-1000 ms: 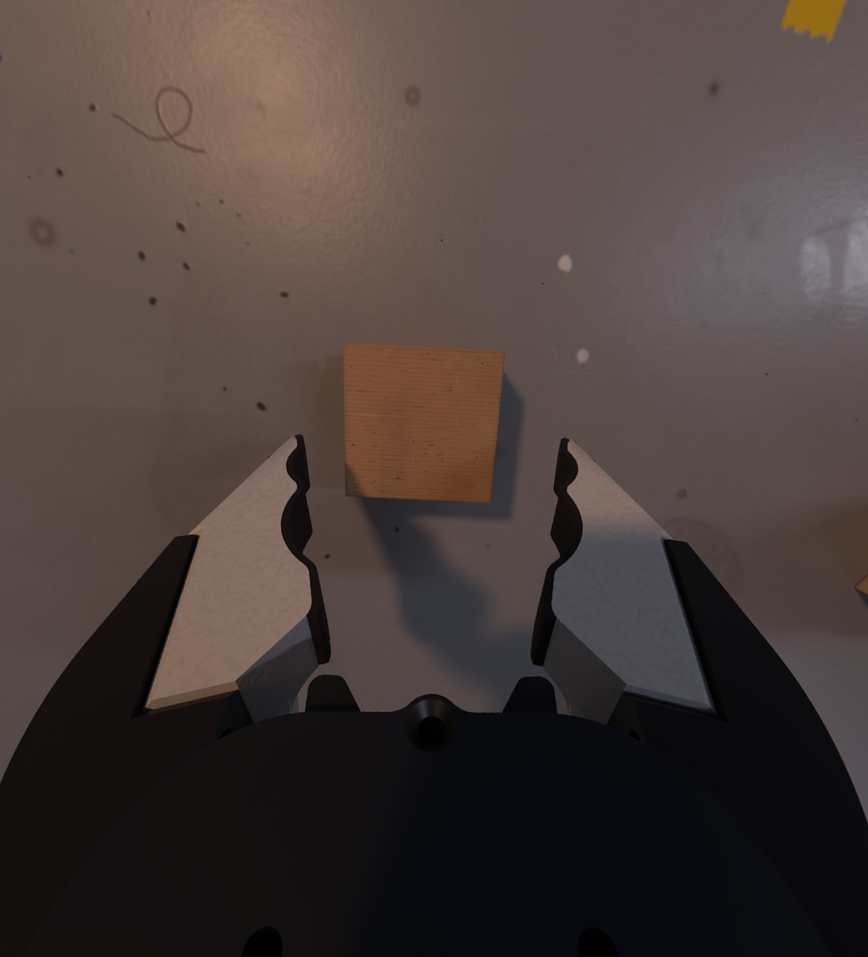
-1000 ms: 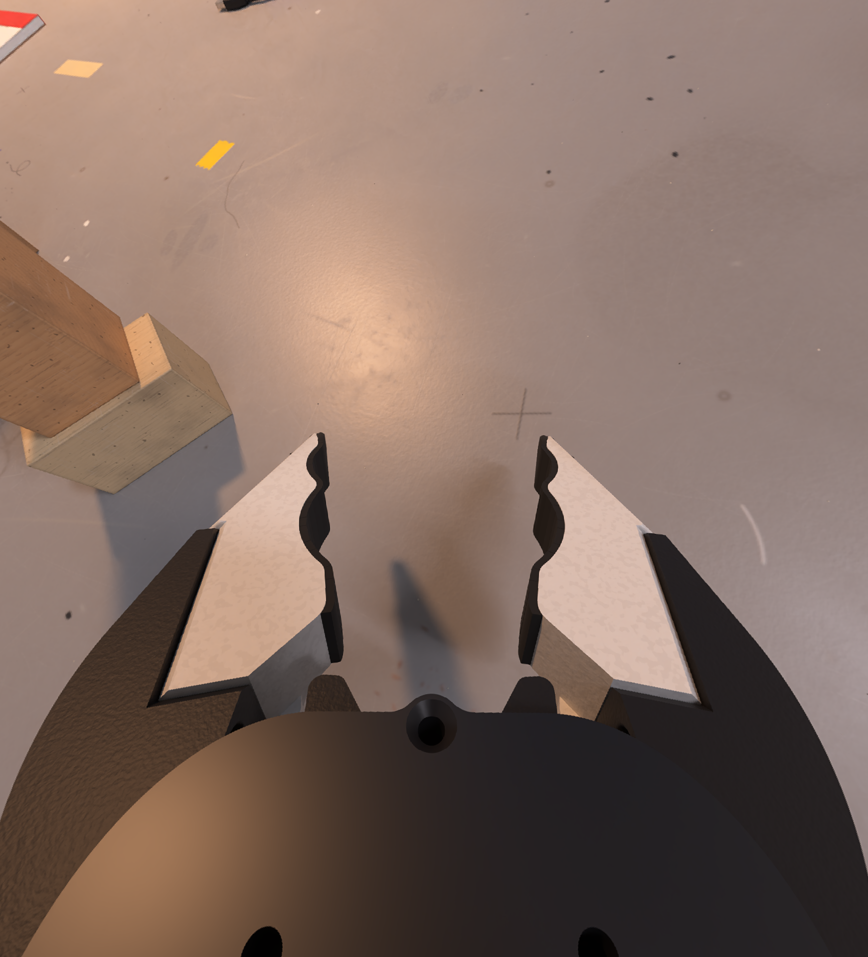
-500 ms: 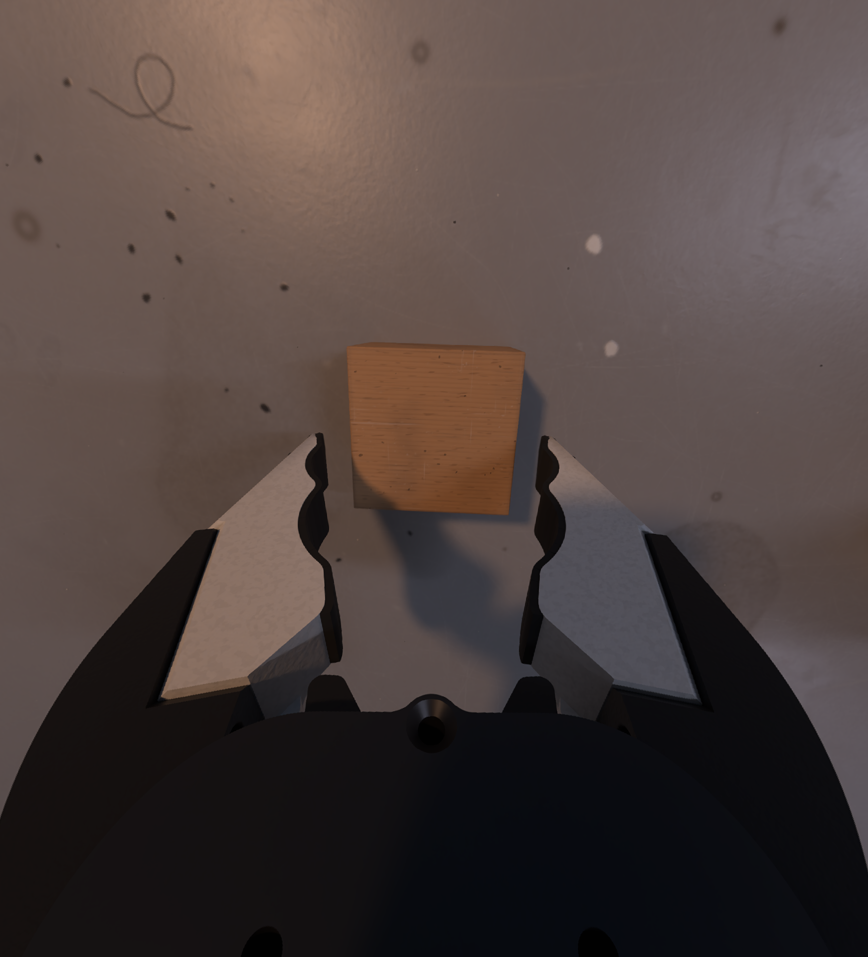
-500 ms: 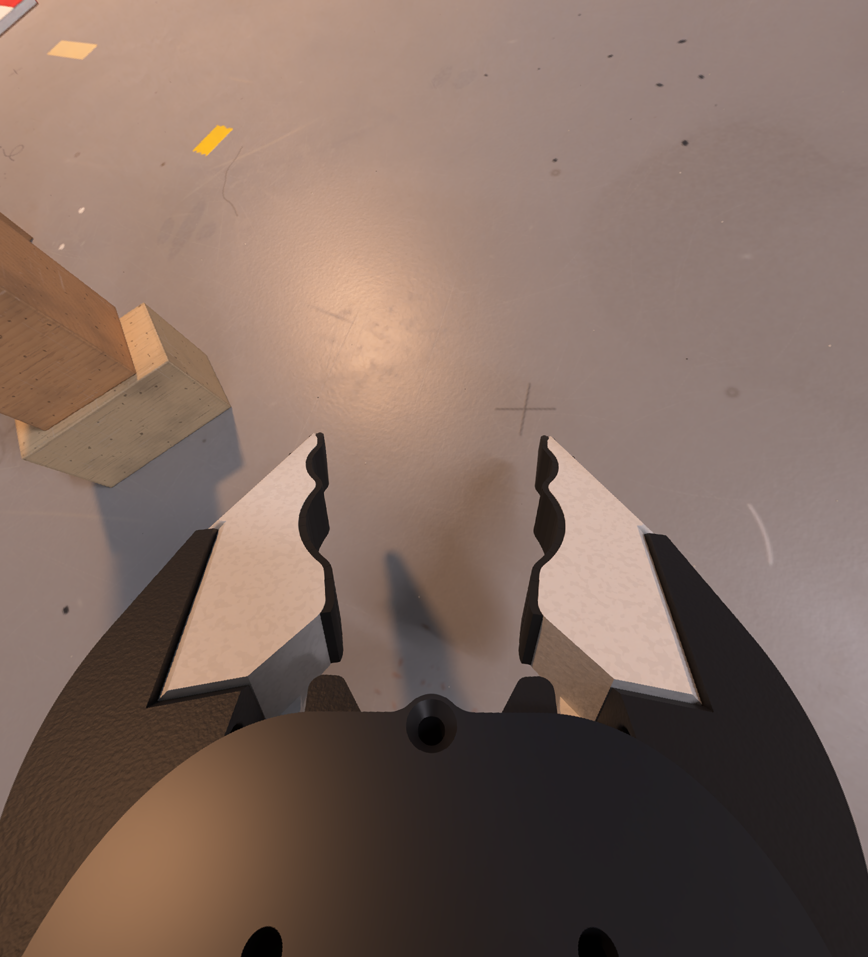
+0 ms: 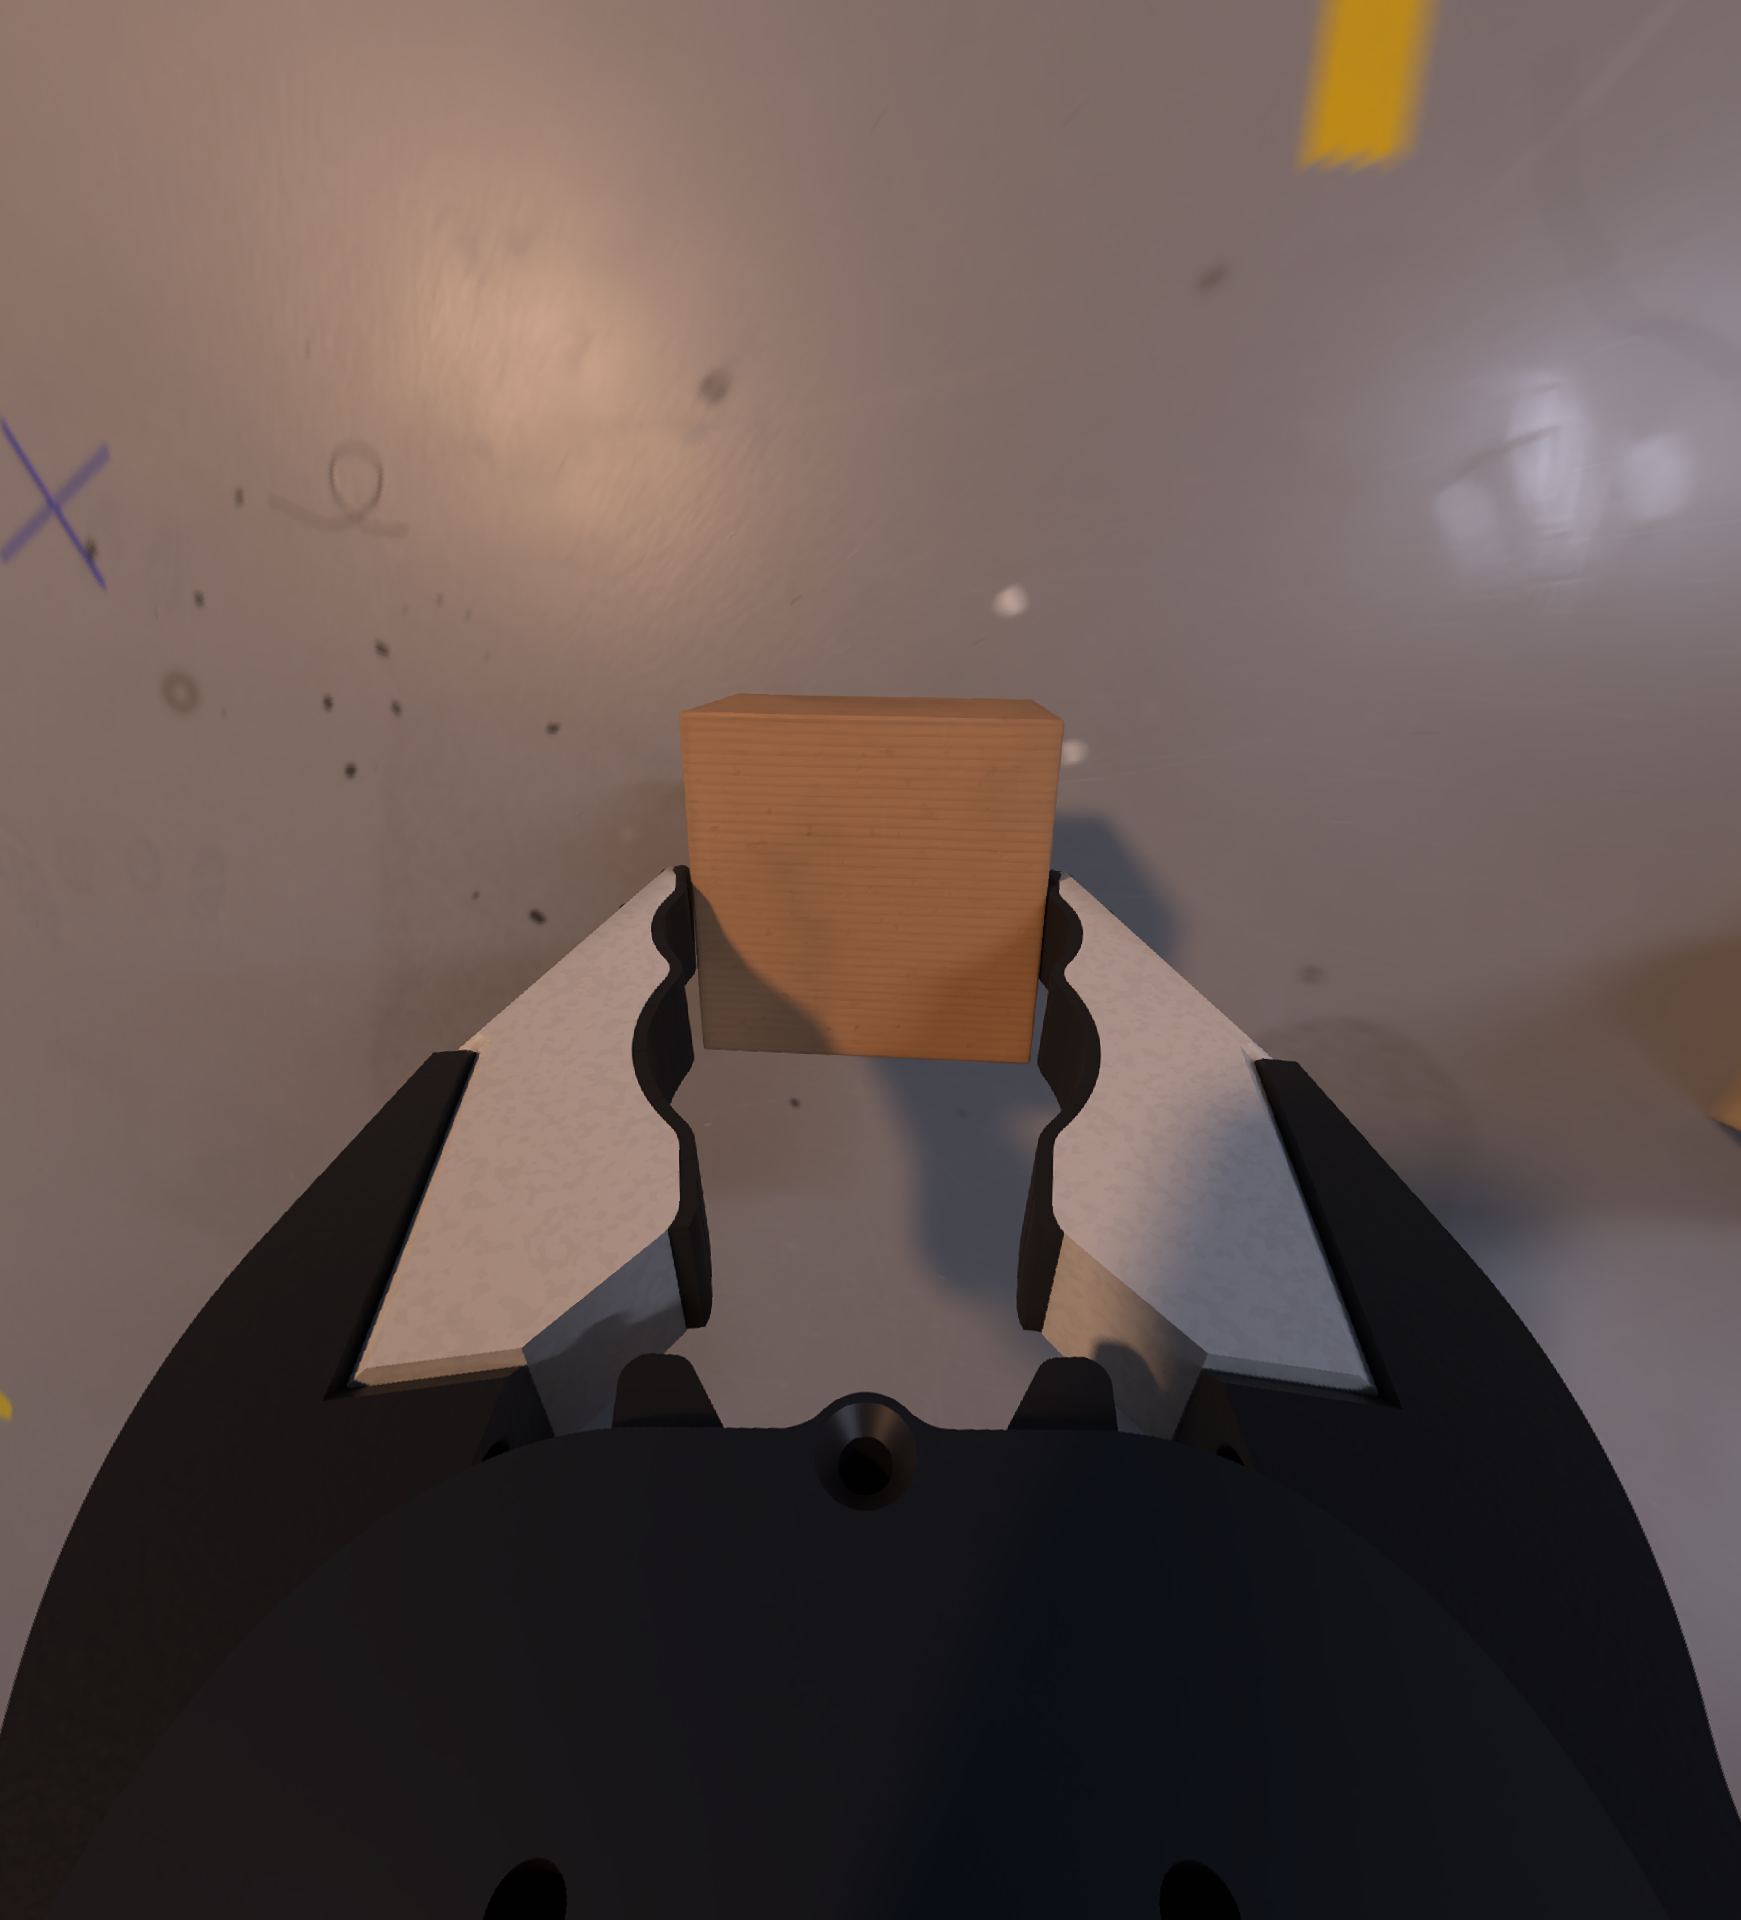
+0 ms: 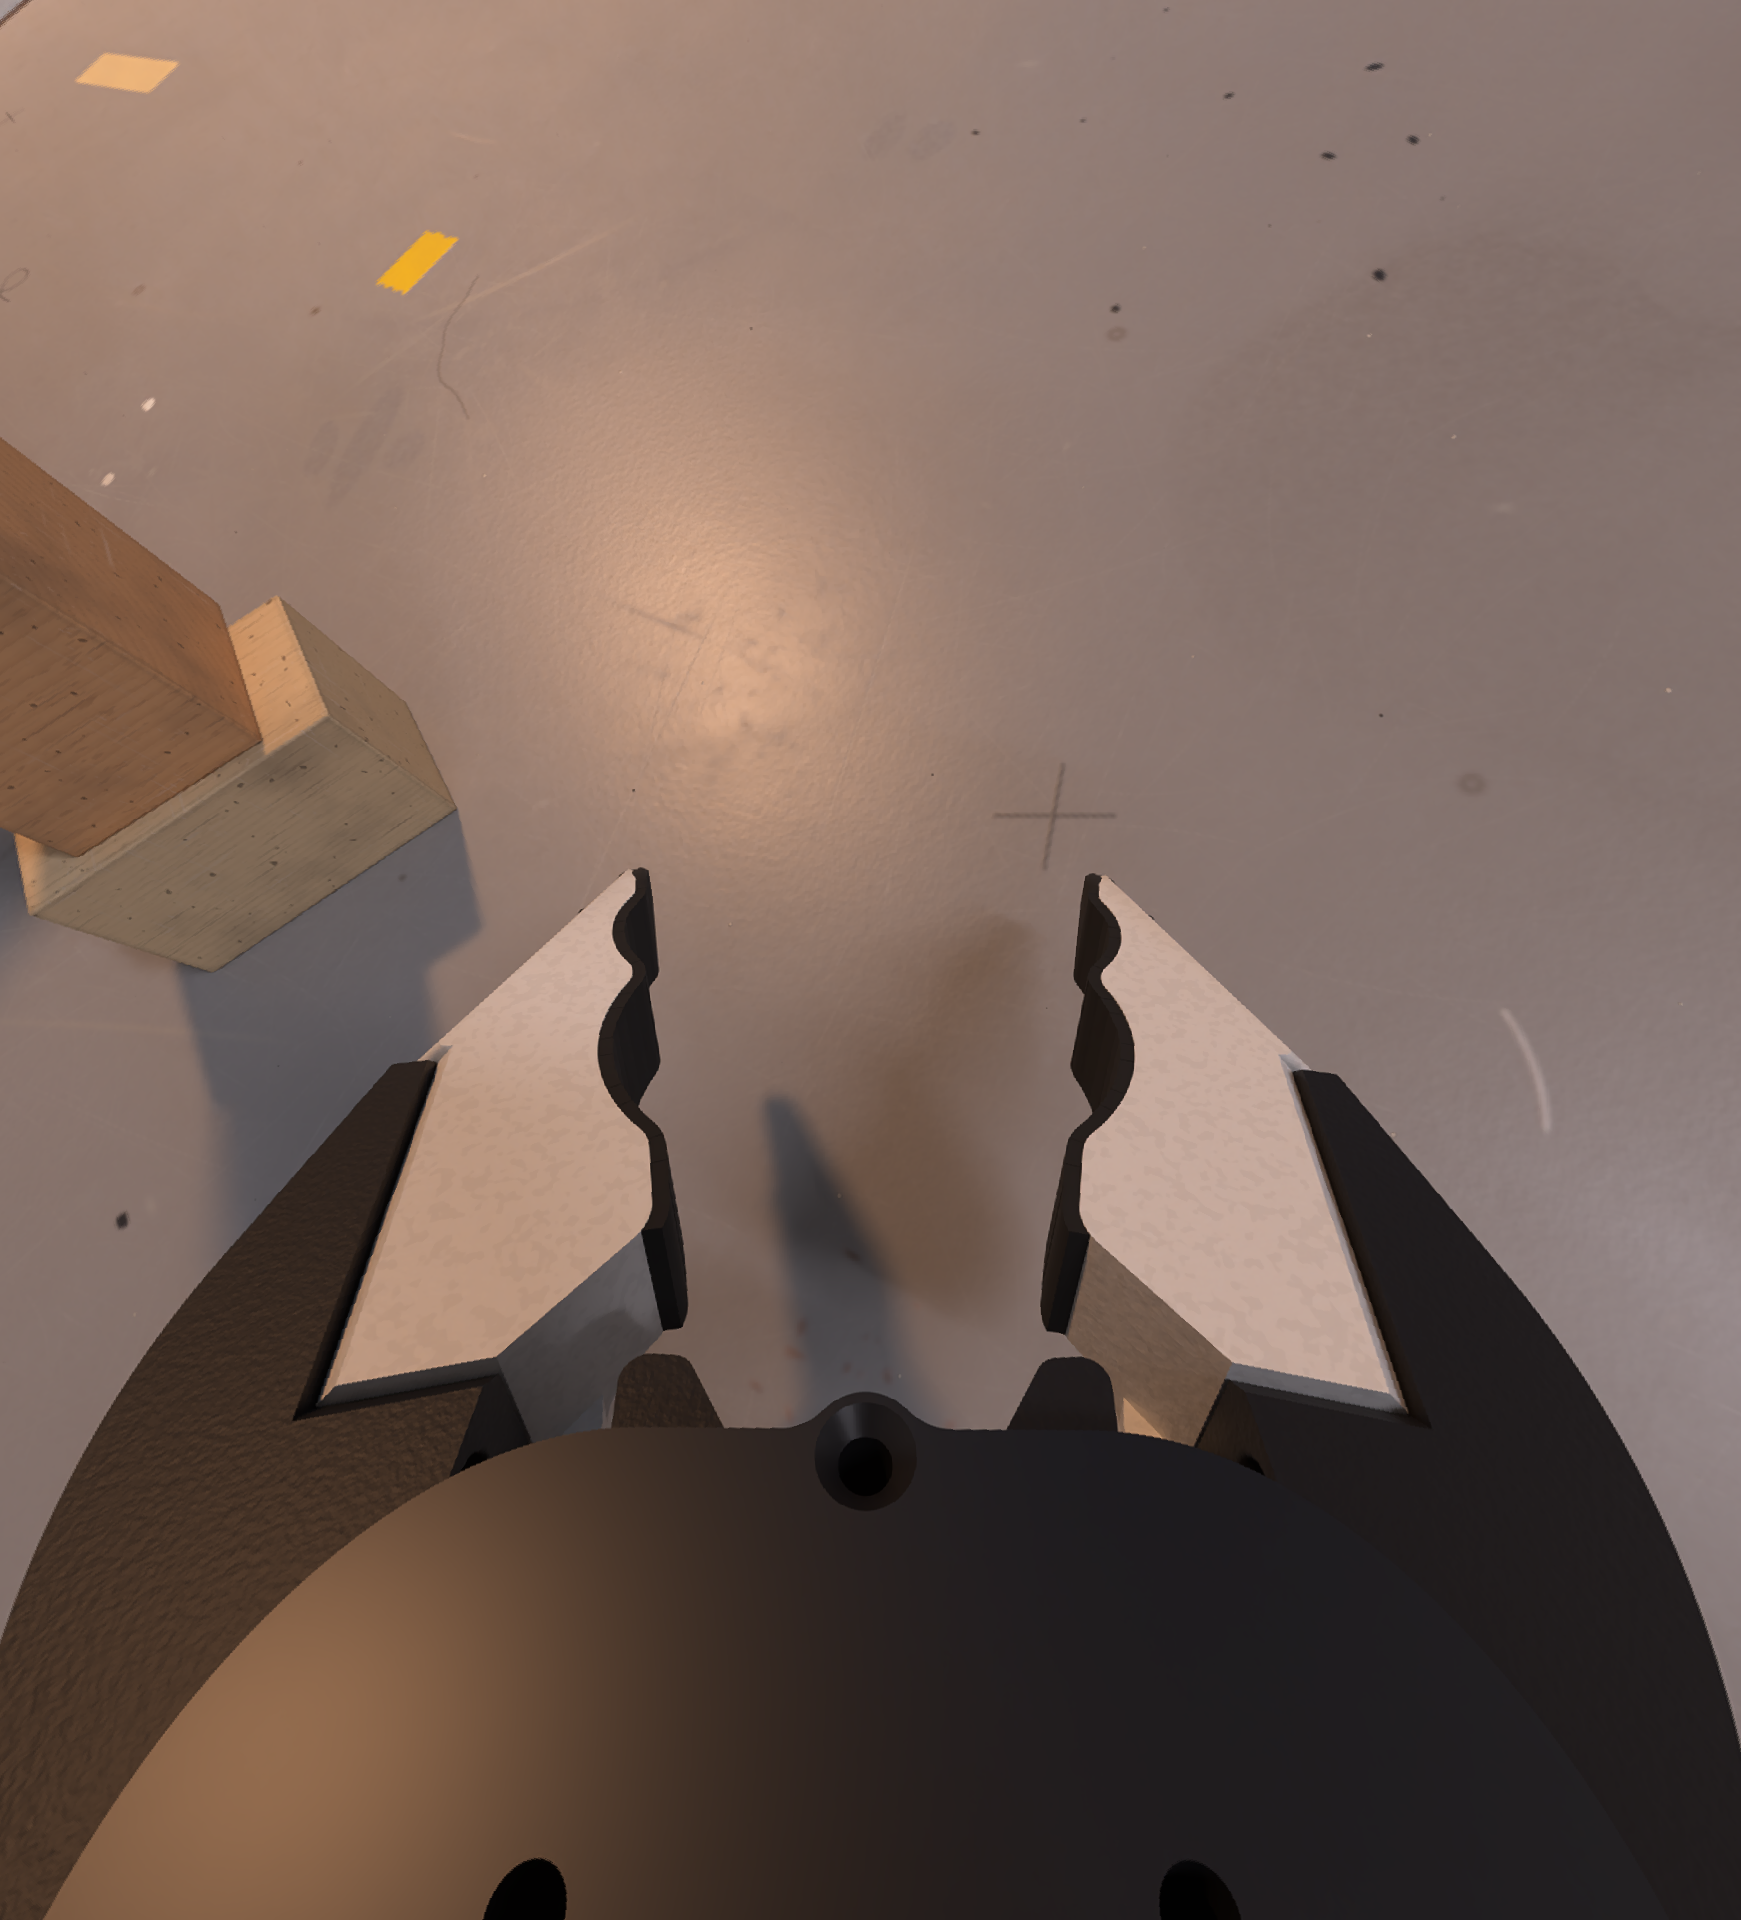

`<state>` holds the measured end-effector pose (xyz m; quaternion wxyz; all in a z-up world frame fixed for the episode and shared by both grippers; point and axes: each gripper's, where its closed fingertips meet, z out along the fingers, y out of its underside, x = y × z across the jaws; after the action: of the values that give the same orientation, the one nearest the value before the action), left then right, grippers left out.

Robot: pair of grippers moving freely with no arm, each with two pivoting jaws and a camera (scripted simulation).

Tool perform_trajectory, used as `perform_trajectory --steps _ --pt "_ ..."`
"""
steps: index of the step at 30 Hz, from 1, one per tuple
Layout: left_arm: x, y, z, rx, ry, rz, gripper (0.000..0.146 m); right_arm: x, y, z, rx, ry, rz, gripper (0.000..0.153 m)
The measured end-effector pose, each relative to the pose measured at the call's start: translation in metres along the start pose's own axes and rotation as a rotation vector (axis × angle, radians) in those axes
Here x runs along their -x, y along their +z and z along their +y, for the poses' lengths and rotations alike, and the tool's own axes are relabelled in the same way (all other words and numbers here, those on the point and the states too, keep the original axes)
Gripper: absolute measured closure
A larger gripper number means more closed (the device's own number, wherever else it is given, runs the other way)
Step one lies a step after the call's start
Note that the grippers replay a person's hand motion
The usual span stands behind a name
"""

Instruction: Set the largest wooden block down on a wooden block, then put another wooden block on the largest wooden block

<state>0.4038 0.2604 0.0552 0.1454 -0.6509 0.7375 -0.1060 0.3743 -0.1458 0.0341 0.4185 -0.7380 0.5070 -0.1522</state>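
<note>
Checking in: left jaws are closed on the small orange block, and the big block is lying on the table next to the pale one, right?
Not quite. In the right wrist view the big block rests on top of the pale block, not beside it. The left gripper does grip the orange block.

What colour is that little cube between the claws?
Orange-brown wood, the small block, clearest in the left wrist view.

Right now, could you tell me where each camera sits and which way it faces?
Left wrist view: on the left gripper, looking along its fingers, shut on the small orange block.
Right wrist view: on the open right gripper, looking down at the grey table; largest block on a pale block.
Shared: yellow tape.
</note>
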Motion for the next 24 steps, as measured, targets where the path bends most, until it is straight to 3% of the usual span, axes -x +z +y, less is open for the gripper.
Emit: perform_trajectory --steps 5,10,12,17,24 --pt "-0.062 -0.078 -0.026 -0.208 0.141 0.241 0.079 0.0 0.001 0.001 0.007 -0.006 0.003 0.071" --pt "-0.156 -0.171 -0.025 -0.362 0.526 0.552 0.079 0.0 0.001 0.001 0.003 0.001 -0.001 0.071" --pt "-0.183 -0.193 -0.021 -0.393 0.699 0.615 0.079 -0.001 0.0 0.0 -0.002 0.005 -0.002 0.071" --pt "-0.214 -0.205 -0.014 -0.35 1.005 0.595 0.079 -0.002 0.0 0.001 -0.002 0.008 0.002 0.071" --pt "-0.229 -0.184 -0.017 -0.209 1.341 0.51 0.079 -0.003 0.003 0.004 0.02 -0.003 0.011 0.071"
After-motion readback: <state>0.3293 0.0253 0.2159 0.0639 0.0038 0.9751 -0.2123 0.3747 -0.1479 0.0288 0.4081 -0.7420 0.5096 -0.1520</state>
